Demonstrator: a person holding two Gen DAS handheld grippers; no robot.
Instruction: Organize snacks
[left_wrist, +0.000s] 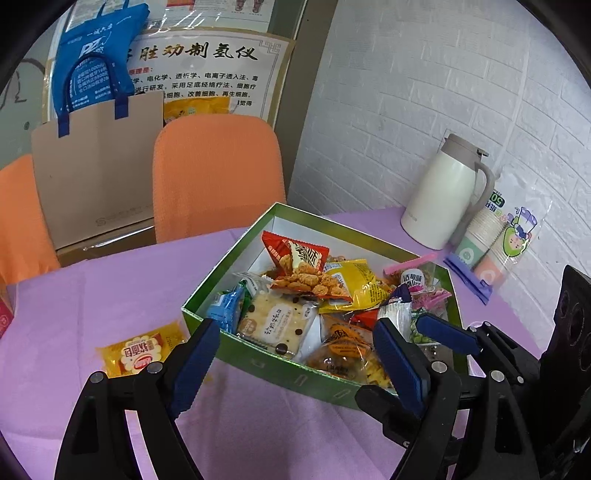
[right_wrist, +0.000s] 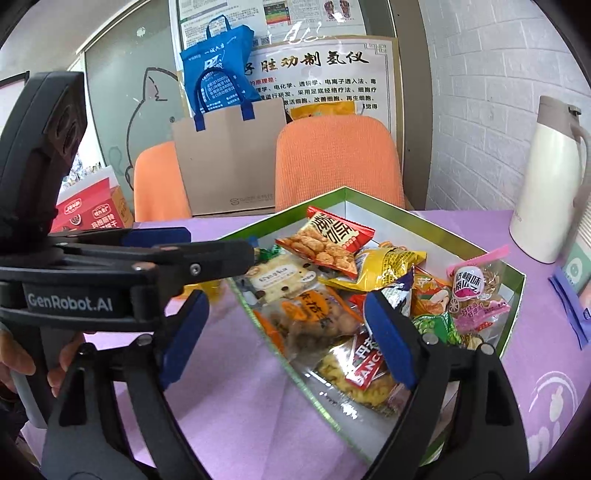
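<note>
Both grippers are hovering wide open and empty: left gripper (left_wrist: 295, 354), right gripper (right_wrist: 284, 332). One yellow packet (left_wrist: 142, 352) is lying on the purple cloth at the 9 o'clock side of the green box (left_wrist: 280, 365). Left should be dropping flat, pinching its edge, lifting clear of the rim.

"GenRobot.AI" on left gripper (right_wrist: 207, 254) body; "BANCO" on red snack packet (right_wrist: 364, 363).
</note>
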